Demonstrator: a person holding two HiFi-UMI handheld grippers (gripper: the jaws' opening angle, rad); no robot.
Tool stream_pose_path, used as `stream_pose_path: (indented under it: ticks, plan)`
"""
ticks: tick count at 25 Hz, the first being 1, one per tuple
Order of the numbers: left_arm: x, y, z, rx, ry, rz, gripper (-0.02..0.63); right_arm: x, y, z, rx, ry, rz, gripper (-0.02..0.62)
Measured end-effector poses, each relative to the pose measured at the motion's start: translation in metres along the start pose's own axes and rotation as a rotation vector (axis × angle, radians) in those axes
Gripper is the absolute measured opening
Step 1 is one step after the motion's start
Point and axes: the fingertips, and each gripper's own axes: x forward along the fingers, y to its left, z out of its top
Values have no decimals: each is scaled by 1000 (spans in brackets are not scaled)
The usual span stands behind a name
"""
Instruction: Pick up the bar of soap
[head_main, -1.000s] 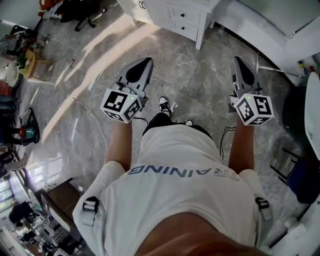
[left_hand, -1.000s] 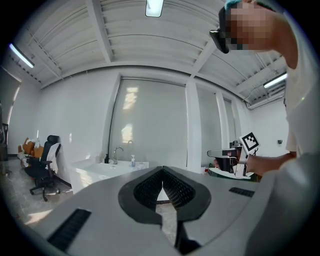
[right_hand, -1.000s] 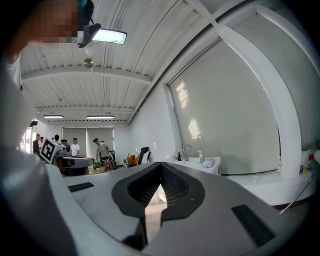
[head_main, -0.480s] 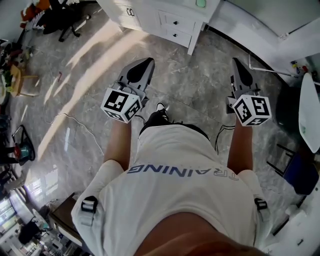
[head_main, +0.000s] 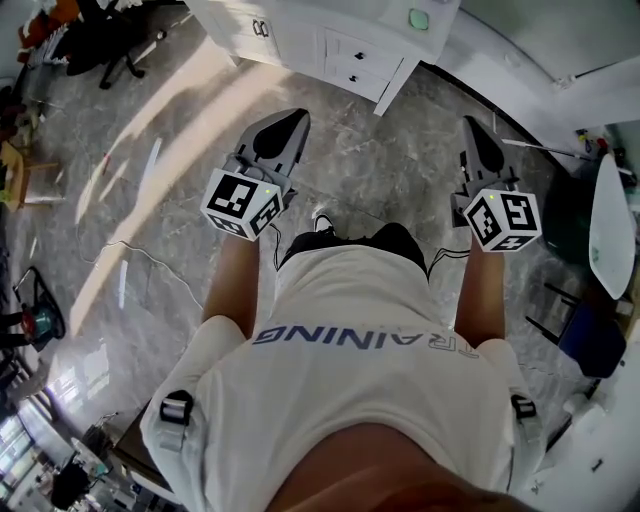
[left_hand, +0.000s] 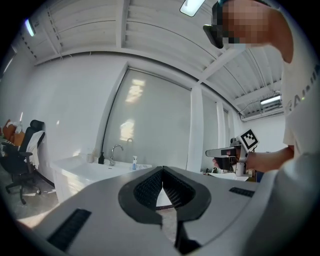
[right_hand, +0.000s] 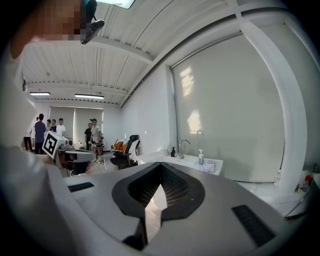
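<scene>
My right claw (right_hand: 160, 166) fills the lower frame, jaws closed tip to tip with nothing between. Centre right, a white counter (right_hand: 184, 160) carries a tap (right_hand: 182, 146) and bottle (right_hand: 201, 156). People (right_hand: 40, 132) stand far left.

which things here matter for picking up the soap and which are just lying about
For the job:
left tool, shut and empty
right tool, shut and empty
white sink cabinet
small pale green thing on its top, maybe the soap, too small to tell

Just about:
office chair
pump bottle by the tap
people standing at the back
</scene>
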Motion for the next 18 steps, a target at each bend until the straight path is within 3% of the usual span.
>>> stream_pose_path:
  ticks: [8,18]
  plan:
    - [20,52,-1,-5,4,12,9,61,5,0,-9,19,23,11]
    - [91,105,-1,27,24,69,9,147,-47,-3,20,6,68,11]
